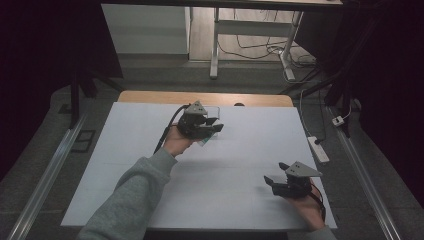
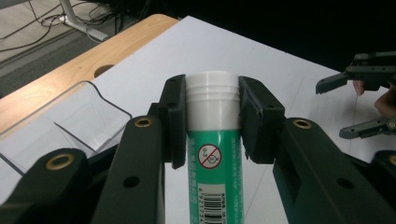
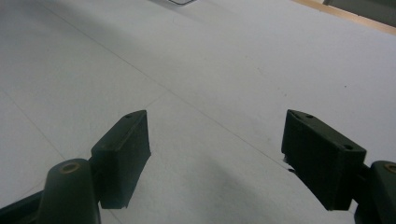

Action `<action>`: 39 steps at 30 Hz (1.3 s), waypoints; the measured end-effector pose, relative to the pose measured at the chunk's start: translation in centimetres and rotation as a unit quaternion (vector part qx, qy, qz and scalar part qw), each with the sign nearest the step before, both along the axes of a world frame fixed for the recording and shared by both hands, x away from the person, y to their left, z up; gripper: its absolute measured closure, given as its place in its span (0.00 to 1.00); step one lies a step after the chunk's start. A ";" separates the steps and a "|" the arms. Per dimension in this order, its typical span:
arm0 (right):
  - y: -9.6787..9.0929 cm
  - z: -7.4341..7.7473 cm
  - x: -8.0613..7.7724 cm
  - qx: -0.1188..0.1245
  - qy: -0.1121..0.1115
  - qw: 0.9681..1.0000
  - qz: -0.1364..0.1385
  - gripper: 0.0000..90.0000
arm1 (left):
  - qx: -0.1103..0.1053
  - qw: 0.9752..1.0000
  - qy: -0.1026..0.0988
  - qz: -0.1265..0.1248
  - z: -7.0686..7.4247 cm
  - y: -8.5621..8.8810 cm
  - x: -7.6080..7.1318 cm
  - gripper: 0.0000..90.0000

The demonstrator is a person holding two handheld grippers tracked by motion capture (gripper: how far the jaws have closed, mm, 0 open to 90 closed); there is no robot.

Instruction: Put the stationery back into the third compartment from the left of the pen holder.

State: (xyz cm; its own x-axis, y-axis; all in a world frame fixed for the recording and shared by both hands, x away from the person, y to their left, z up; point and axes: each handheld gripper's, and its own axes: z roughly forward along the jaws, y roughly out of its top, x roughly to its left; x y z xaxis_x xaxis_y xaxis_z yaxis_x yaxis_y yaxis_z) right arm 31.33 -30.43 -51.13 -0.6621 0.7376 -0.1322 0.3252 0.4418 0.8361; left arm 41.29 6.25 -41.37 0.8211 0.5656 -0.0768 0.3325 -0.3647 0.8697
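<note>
My left gripper [image 1: 214, 125] is shut on a green tube [image 2: 215, 168] with a white ribbed cap [image 2: 212, 95]; the two black pads press on the tube just below and at the cap. In the high view the tube [image 1: 204, 142] pokes out under the gripper, held above the white board near its far middle. A clear plastic holder [image 2: 70, 116] with dividers stands just beyond and to the left of the held tube. My right gripper [image 1: 274, 173] stands open near the front right of the board, nothing between its jaws [image 3: 217, 158]. It also appears far right in the left gripper view [image 2: 345, 107].
The white board [image 1: 240, 155] covers a wooden table whose far edge [image 1: 150, 96] has a round hole. A power strip [image 1: 318, 149] lies on the floor to the right. Desk legs and cables stand beyond the table.
</note>
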 end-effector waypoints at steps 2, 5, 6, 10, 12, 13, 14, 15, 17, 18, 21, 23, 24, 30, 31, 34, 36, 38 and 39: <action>0.0 0.0 0.0 0.000 0.000 1.000 0.000 0.25 | -0.001 1.000 -0.003 0.001 0.3 0.1 0.2 0.72; 0.0 0.0 0.0 0.001 0.000 1.000 0.001 0.25 | -0.004 1.000 -0.004 0.001 0.8 0.1 0.6 0.72; 0.0 0.0 0.0 0.001 0.000 1.000 0.000 0.25 | -0.005 1.000 -0.005 0.002 1.0 0.1 0.8 0.72; 0.0 0.0 0.0 0.000 0.000 1.000 -0.002 0.25 | -0.009 1.000 -0.006 0.001 1.5 0.1 1.2 0.72; 0.0 0.0 0.0 -0.002 0.000 1.000 -0.003 0.25 | -0.005 1.000 -0.009 0.002 1.7 0.0 1.4 0.72; 0.0 0.0 0.0 -0.001 0.000 1.000 -0.003 0.25 | -0.005 1.000 -0.009 0.003 1.8 -0.1 1.5 0.72; 0.0 0.0 0.0 0.002 0.000 1.000 -0.001 0.25 | -0.004 1.000 -0.010 0.003 1.9 -0.1 1.6 0.72; 0.0 0.0 0.0 0.002 0.000 1.000 -0.001 0.25 | -0.004 1.000 -0.010 0.004 2.1 -0.2 1.7 0.72; 0.0 0.0 0.0 0.000 0.000 1.000 -0.002 0.25 | -0.002 1.000 -0.011 0.005 2.2 -0.3 1.9 0.72; 0.0 0.0 0.0 0.001 0.000 1.000 -0.002 0.25 | 0.001 1.000 -0.012 0.005 2.3 -0.3 2.0 0.72; 0.0 0.0 0.0 0.002 0.000 1.000 -0.001 0.25 | -0.002 1.000 -0.013 0.002 2.6 -0.4 2.3 0.72; 0.0 0.0 0.0 0.004 0.000 1.000 0.001 0.25 | 0.000 1.000 -0.015 0.004 2.7 -0.5 2.5 0.72; 0.0 0.0 0.0 0.005 0.000 1.000 0.000 0.25 | 0.003 1.000 -0.017 0.004 2.8 -0.5 2.7 0.72; 0.0 0.0 0.0 0.002 0.000 1.000 0.000 0.25 | 0.009 1.000 -0.018 0.017 3.2 -0.4 3.5 0.72; 0.0 0.0 0.0 0.002 0.000 1.000 0.000 0.25 | 0.009 1.000 -0.017 0.019 3.2 -0.3 3.6 0.72; 0.0 0.0 0.0 0.004 0.001 1.000 0.001 0.25 | 0.012 0.999 -0.016 0.025 3.1 -0.3 4.2 0.72; 0.0 0.0 0.1 0.003 0.001 1.000 0.002 0.25 | 0.016 0.999 -0.015 0.030 3.1 -0.3 4.7 0.72; 0.0 0.0 0.0 0.003 0.001 1.000 0.001 0.25 | 0.020 0.999 -0.015 0.037 3.0 -0.4 5.3 0.72; 0.0 0.0 0.0 0.003 0.001 1.000 0.001 0.25 | 0.019 0.999 -0.015 0.040 2.9 -0.4 5.6 0.72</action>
State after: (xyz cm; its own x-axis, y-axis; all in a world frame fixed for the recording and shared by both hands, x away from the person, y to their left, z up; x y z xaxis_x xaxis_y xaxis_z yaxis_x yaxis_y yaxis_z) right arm 31.33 -30.45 -51.10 -0.6643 0.7368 -0.1260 0.3254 0.4368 0.8386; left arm 46.94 5.84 -38.42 0.7749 0.6314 -0.0293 0.3353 -0.3714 0.8658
